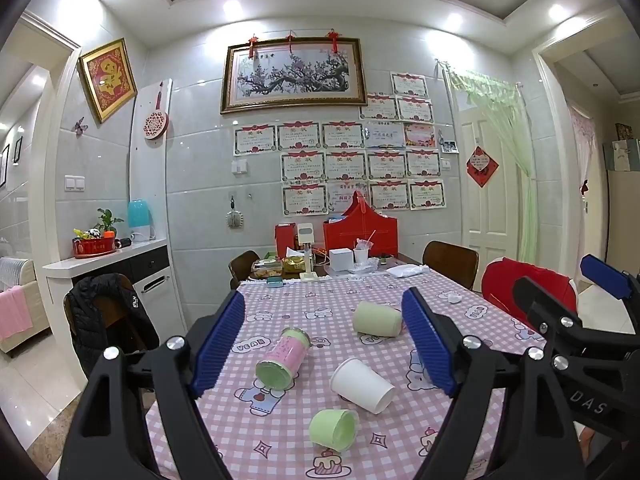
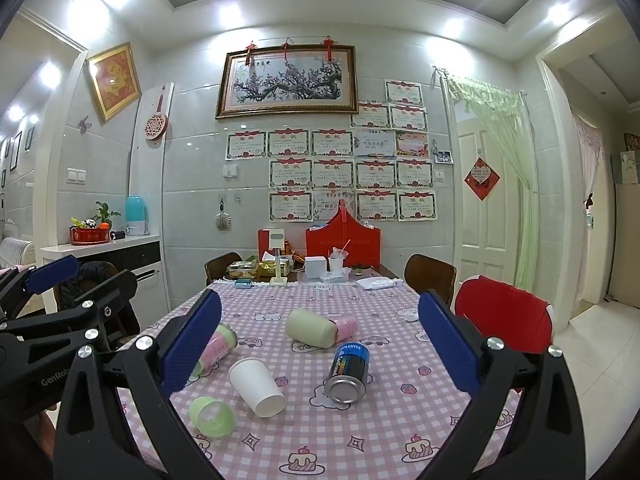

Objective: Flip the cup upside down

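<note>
A white paper cup (image 1: 362,385) lies on its side on the pink checked tablecloth (image 1: 320,304), mouth toward me; it also shows in the right wrist view (image 2: 257,387). A small green cup (image 1: 334,429) lies on its side near the front edge, also in the right wrist view (image 2: 212,416). My left gripper (image 1: 326,344) is open and empty above the table, the cups between and below its fingers. My right gripper (image 2: 322,350) is open and empty, held above the table to the right of the left one.
A pink and green cup (image 1: 283,358) and a pale green cup (image 1: 377,318) lie on their sides. A blue can (image 2: 347,372) lies near the white cup. Red boxes (image 1: 360,232), food containers and a white box crowd the far end. Chairs (image 1: 528,292) stand around the table.
</note>
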A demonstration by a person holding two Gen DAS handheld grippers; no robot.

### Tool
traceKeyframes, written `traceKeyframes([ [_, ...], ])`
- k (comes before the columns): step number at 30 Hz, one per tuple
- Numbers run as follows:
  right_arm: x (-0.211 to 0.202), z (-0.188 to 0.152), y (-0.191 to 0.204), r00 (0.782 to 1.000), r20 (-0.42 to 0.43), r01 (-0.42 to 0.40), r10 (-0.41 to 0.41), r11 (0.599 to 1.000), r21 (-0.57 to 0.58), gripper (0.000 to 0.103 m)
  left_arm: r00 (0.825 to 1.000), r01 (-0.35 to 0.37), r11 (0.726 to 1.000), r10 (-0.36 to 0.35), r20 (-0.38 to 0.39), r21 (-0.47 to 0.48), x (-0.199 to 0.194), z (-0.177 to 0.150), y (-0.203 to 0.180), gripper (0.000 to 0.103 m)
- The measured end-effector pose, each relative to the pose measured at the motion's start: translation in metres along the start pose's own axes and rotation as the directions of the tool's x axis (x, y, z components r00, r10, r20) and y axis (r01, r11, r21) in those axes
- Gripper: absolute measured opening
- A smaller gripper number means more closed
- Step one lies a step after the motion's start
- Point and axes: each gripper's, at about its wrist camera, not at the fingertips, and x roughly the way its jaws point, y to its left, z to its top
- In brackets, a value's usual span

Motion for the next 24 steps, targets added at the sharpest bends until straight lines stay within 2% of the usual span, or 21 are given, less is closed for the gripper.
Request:
traceKeyframes([
  [24, 0.0012, 0.0015, -0.0005, 1.0, -0.005, 0.0, 0.0, 1.0, 0.002, 0.095, 1.0, 0.001, 1.0, -0.001, -0.003, 0.001, -0.0002, 0.0, -0.0002, 0.08],
])
